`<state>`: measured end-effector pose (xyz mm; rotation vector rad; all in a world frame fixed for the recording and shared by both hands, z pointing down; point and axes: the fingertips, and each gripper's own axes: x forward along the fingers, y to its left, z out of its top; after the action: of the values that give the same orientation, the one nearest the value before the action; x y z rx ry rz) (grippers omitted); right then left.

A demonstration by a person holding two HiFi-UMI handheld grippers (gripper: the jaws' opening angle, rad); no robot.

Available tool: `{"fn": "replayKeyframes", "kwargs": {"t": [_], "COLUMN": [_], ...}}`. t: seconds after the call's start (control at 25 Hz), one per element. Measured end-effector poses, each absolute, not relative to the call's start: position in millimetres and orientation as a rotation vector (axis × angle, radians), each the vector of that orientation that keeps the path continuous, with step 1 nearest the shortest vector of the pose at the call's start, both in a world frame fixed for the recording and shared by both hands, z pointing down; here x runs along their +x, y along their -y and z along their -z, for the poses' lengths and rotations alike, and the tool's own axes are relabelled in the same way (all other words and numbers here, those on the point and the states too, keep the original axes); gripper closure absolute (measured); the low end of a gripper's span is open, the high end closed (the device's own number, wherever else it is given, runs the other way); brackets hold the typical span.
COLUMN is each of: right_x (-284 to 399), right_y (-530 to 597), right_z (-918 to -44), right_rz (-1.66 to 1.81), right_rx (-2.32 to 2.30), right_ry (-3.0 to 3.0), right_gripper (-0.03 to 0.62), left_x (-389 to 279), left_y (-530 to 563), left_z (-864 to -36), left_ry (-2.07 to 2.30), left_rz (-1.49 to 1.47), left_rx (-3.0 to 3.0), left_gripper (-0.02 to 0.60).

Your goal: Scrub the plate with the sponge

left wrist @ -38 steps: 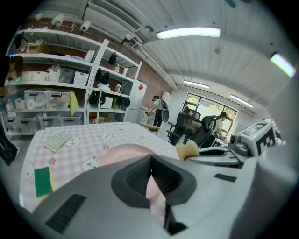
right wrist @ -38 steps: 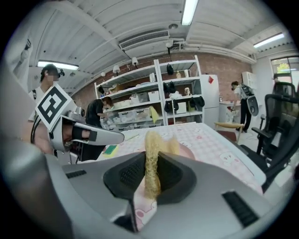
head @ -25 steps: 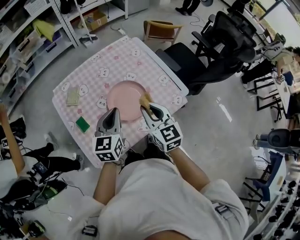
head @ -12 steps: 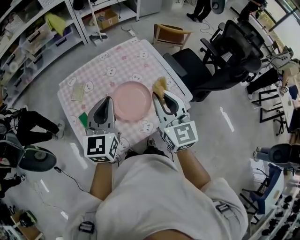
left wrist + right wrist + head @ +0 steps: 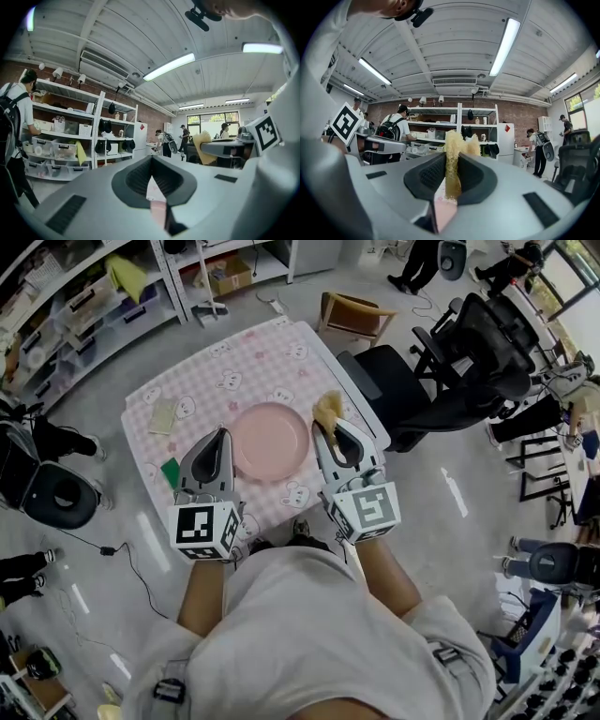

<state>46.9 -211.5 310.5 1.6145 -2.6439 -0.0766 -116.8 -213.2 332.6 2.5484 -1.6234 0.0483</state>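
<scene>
Near the middle of the table (image 5: 281, 343), on its pink checked cloth, the pink plate (image 5: 271, 442) lay flat and bare. It looked stiff and smooth, probably light enough to skid on the cloth under a sideways rub, so it would likely want steadying at its near rim while the centre was scrubbed.

The sponge (image 5: 328, 407), a yellowish, loose-fibred pad, was pinched at its lower end in the right gripper (image 5: 323, 427), beside the plate's right rim as seen from above. The right gripper view showed the right gripper (image 5: 452, 157) aimed level at the room, its jaws pressed onto the sponge (image 5: 454, 140), whose free end stood up past them. I judged it lifted clear of the plate, not rubbing. It looked soft, light and springy; gripped that low, the free end would probably flop and bend, not push hard.

The left gripper (image 5: 221, 434) hovered over the near-left side of the plate. In its own view the left gripper (image 5: 151, 159) had its jaws together with nothing between them.

Further out, a green pad (image 5: 170, 472) lay near the table's left edge, with a pale cloth (image 5: 162, 416) beyond it. A wooden chair (image 5: 352, 310) stood off the far corner.
</scene>
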Motion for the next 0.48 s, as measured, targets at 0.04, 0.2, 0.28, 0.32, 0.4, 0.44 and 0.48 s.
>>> {"fn": "replayKeyframes", "kwargs": {"t": [0.04,0.2,0.28,0.32,0.4,0.44,0.48], "right_x": [46.7,46.0,45.9,46.4,47.8,48.0,47.8], "right_y": [212.1,214.3,213.6,213.1,212.5,212.5,212.5], "right_z": [-311.7,-313.3,-315.3,-315.9,-316.2,-316.2,-316.2], "right_rz": [0.072,0.070,0.068,0.069,0.070,0.070,0.071], "right_rx": [1.612,1.605,1.605,1.604,1.604,1.603,1.602], "right_ry": [2.646,2.643,2.638,2.635,2.628,2.626,2.625], "right_gripper": [0.533,0.533,0.533,0.534,0.534,0.534,0.534], "left_x": [-117.2,-117.7,-118.3,-118.0,-116.7,-116.5,-116.7], "left_y": [213.9,215.9,214.4,213.4,211.7,211.3,211.1], "left_z": [-332.8,-334.8,-337.6,-338.7,-339.3,-339.2,-339.0], "left_ry": [1.628,1.631,1.633,1.633,1.631,1.631,1.632], "left_rz": [-0.049,-0.050,-0.056,-0.059,-0.059,-0.059,-0.060], "left_rx": [2.546,2.539,2.535,2.534,2.533,2.533,2.533], "left_gripper": [0.571,0.571,0.571,0.571,0.571,0.571,0.571]}}
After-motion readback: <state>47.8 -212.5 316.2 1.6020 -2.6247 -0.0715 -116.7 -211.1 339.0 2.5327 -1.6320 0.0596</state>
